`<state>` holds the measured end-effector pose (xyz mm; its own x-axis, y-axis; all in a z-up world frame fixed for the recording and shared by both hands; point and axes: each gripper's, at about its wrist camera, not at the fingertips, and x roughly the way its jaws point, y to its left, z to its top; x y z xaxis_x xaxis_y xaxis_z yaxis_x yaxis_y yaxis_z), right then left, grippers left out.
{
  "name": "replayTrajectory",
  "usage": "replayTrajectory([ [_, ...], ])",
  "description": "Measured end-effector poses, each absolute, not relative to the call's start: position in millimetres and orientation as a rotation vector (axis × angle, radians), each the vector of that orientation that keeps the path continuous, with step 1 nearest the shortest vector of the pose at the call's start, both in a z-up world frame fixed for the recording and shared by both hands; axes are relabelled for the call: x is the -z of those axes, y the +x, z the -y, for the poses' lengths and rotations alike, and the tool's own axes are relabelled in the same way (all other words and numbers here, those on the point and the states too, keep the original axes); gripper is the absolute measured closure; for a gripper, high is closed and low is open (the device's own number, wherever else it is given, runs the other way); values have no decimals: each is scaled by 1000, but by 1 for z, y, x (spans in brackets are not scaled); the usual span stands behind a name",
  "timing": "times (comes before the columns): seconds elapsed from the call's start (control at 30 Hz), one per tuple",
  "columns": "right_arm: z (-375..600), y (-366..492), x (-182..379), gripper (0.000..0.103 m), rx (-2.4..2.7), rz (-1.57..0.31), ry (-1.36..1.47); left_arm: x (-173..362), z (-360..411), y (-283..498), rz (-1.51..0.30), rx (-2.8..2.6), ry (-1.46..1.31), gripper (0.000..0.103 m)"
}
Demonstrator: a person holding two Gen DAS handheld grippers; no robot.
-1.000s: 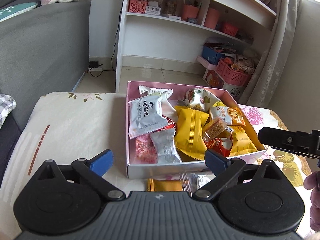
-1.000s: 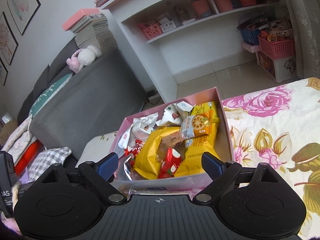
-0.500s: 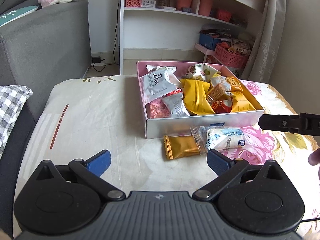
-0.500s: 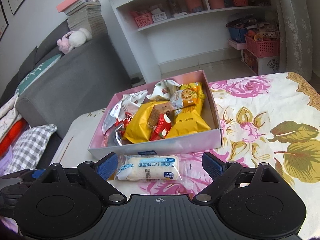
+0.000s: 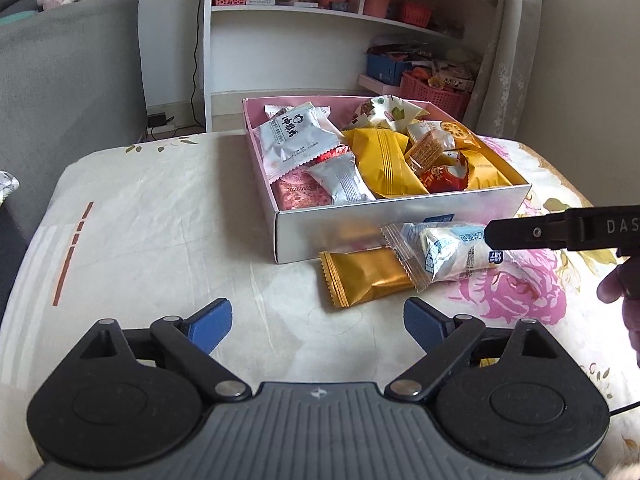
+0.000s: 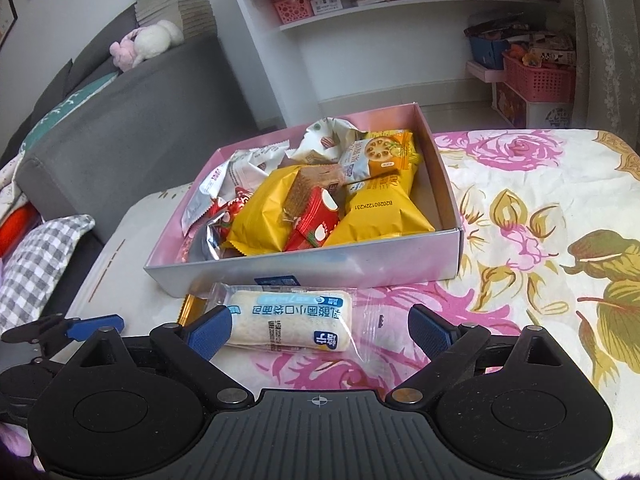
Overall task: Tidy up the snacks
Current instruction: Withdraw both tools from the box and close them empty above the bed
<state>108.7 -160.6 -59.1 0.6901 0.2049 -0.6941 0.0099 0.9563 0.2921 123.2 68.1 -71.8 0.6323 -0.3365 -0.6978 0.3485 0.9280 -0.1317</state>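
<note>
The clear-wrapped bread packet (image 6: 290, 322) lies on the worktop (image 6: 520, 184) just in front of the pink box (image 6: 360, 266), partly over a gold bar wrapper (image 5: 366, 276). Both the right gripper (image 6: 320, 330) and left gripper (image 5: 318, 322) have their jaws wide and empty. It looks light, soft and slippery; best gripped gently across its middle

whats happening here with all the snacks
A person with a gripper in each hand is sorting snacks into a pink box. Two remain outside on the floral cloth: a bread packet and a gold bar packet. The right gripper straddles the bread, jaws open; the left gripper hangs open nearby.
</note>
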Motion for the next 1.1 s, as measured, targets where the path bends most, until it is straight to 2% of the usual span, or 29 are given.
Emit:
replayTrajectory([
  [0.07,164,114,63,7,-125,-810,306,70,-68,123,-781,422,-15,18],
  [0.17,166,120,66,8,-144,-813,327,71,-63,125,-773,453,-20,31],
  [0.23,167,124,69,9,-153,-819,344,72,-60,127,-780,449,-20,51],
  [0.27,167,125,70,11,-154,-823,351,73,-59,127,-785,447,-23,56],
  [0.33,167,128,73,23,-152,-837,358,75,-59,128,-800,445,-34,68],
  [0.4,167,128,73,30,-150,-826,351,76,-59,130,-817,440,-45,78],
  [0.57,172,128,73,40,-151,-821,367,77,-61,131,-821,415,-51,85],
  [0.7,177,127,72,53,-136,-818,379,77,-64,133,-835,398,-88,90],
  [0.77,178,126,71,69,-133,-808,368,75,-63,132,-837,384,-92,92],
  [0.8,179,125,70,87,-146,-806,365,74,-63,131,-834,380,-85,96],
  [0.83,178,124,69,87,-147,-805,361,73,-62,131,-828,375,-72,102],
  [0.97,175,119,67,92,-152,-794,320,72,-62,127,-824,378,-55,103],
  [1.0,175,118,66,103,-156,-791,318,71,-62,126,-820,379,-48,103],
  [1.1,179,113,61,103,-127,-791,293,70,-61,123,-816,386,-30,103],
])
